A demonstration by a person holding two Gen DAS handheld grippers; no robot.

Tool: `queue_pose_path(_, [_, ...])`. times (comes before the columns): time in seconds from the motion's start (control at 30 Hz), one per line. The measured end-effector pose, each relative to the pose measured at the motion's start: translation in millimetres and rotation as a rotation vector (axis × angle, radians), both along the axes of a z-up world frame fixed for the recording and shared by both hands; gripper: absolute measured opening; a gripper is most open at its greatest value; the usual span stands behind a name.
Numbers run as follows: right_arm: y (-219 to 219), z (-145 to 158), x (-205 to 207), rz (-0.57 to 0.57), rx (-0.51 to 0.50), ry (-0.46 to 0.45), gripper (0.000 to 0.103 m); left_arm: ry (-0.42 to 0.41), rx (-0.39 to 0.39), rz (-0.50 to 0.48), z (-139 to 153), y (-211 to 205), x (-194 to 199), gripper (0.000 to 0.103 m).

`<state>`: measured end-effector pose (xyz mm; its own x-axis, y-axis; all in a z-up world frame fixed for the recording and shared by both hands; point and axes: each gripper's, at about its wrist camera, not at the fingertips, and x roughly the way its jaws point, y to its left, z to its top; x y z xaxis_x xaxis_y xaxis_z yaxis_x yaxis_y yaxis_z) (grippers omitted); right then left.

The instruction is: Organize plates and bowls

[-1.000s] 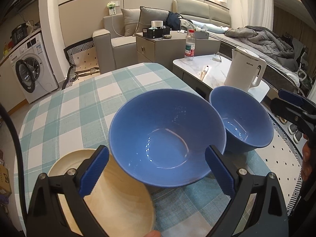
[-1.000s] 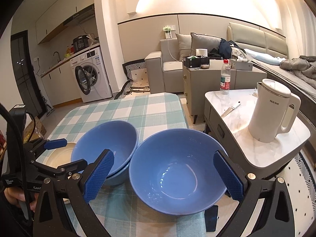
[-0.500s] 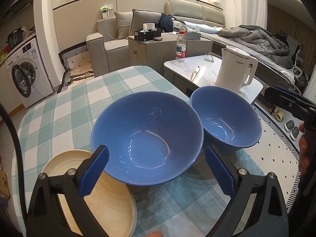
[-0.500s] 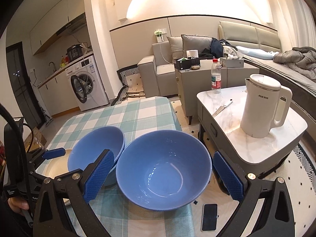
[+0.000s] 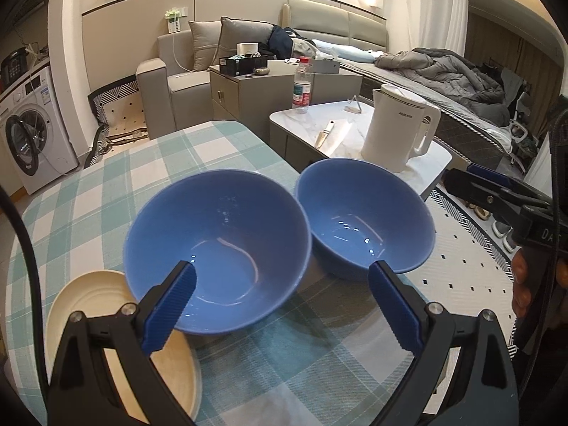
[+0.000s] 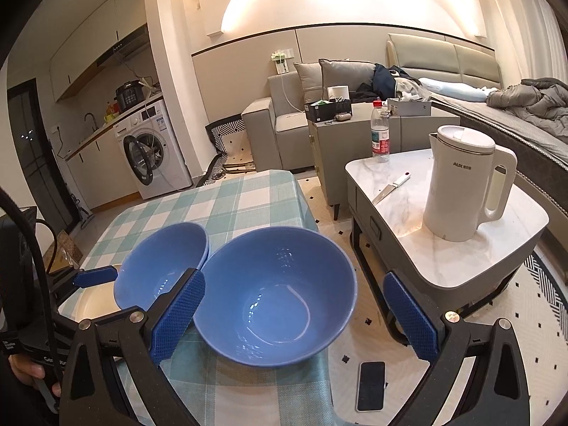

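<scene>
Left wrist view looks down on two blue bowls standing side by side on a checked tablecloth point(image 5: 106, 184): the left bowl point(image 5: 216, 248) sits with its base partly over the rim of a cream plate point(image 5: 88, 301) toward the near left corner of the table, and the right bowl point(image 5: 365, 216) stands at the right edge, their rims touching or nearly so. Both bowls are upright, mouths facing up; being round they have no long axis, only the vertical one through base and mouth. The left gripper point(image 5: 280, 305) hangs spread wide just short of the left bowl, gripping nothing. Right wrist view shows the right gripper point(image 6: 291, 312) likewise wide apart and empty, its blue pads either side of the right bowl point(image 6: 277, 294) but not seen touching it; the other bowl point(image 6: 163, 262) and the plate point(image 6: 96, 301) lie to its left.

These look like glazed ceramic: stiff, fairly heavy for a two-finger pinch, glossy and probably slippery, and likely to chip if knocked together. The body seems too broad to span safely, so the sound hold is probably the rim, one pad inside the wall and one outside. The right bowl partly overhangs the table's edge, so a nudge outward could tip it toward the phone point(image 6: 371, 385) on the floor
</scene>
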<state>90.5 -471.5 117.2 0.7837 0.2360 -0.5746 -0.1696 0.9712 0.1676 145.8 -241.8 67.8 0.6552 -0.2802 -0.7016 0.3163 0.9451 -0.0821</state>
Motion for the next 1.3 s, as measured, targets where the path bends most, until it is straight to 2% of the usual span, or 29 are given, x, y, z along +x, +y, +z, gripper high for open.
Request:
queue_pose_path(0.47, [-30, -18, 7, -0.034, 0.049, 0.036, 0.102, 0.013, -0.018, -0.097, -6, -40, -6, 0.096])
queue_pose_path(0.57, [-34, -22, 8, -0.035, 0.059, 0.043, 0.102, 0.017, -0.022, -0.119, -6, -48, -7, 0.091])
queue_pose_path(0.83, [-36, -29, 13, -0.026, 0.081, 0.063, 0.102, 0.070, -0.047, -0.137, -13, -55, -3, 0.069])
queue_pose_path(0.93, [-33, -34, 17, -0.018, 0.081, 0.079, 0.102, 0.086, -0.051, -0.140, -16, -57, -2, 0.065])
queue_pose_path(1.1, [-31, -43, 25, -0.017, 0.094, 0.103, 0.096, 0.087, -0.043, -0.139, -16, -62, -2, 0.065])
queue_pose_path(1.17, [-33, -47, 29, -0.033, 0.104, 0.115, 0.086, 0.091, -0.047, -0.132, -15, -61, -1, 0.065])
queue_pose_path(1.3, [-36, -55, 35, -0.060, 0.116, 0.137, 0.081, 0.096, -0.056, -0.112, -15, -59, 3, 0.065])
